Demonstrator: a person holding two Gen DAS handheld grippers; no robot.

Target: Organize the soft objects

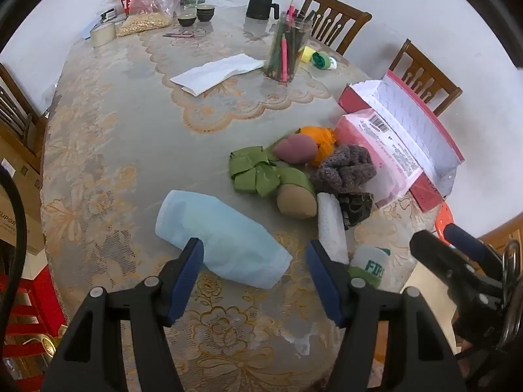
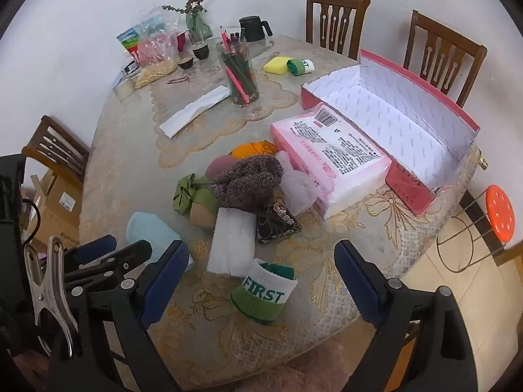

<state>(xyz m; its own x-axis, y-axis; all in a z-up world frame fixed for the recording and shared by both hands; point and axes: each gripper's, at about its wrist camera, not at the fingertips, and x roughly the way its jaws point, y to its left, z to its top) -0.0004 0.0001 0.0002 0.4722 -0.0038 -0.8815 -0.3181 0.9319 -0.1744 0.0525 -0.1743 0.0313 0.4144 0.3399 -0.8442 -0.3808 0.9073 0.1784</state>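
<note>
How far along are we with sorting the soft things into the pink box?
Nothing looks done: the open pink cardboard box is empty. Nothing is in hand; the left hand-held gripper and right hand-held gripper are both open. Still left: the light blue folded cloth, green-and-white rolled sock, white folded towel and brown knitted bundle.

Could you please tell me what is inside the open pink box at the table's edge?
The pink box shows only its white printed lining; nothing lies in the visible part. The pink tissue pack leaning at its front wall hides the near corner.

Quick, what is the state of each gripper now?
Left gripper: open, holding nothing, above the light blue cloth.
Right gripper: open, holding nothing.
</note>
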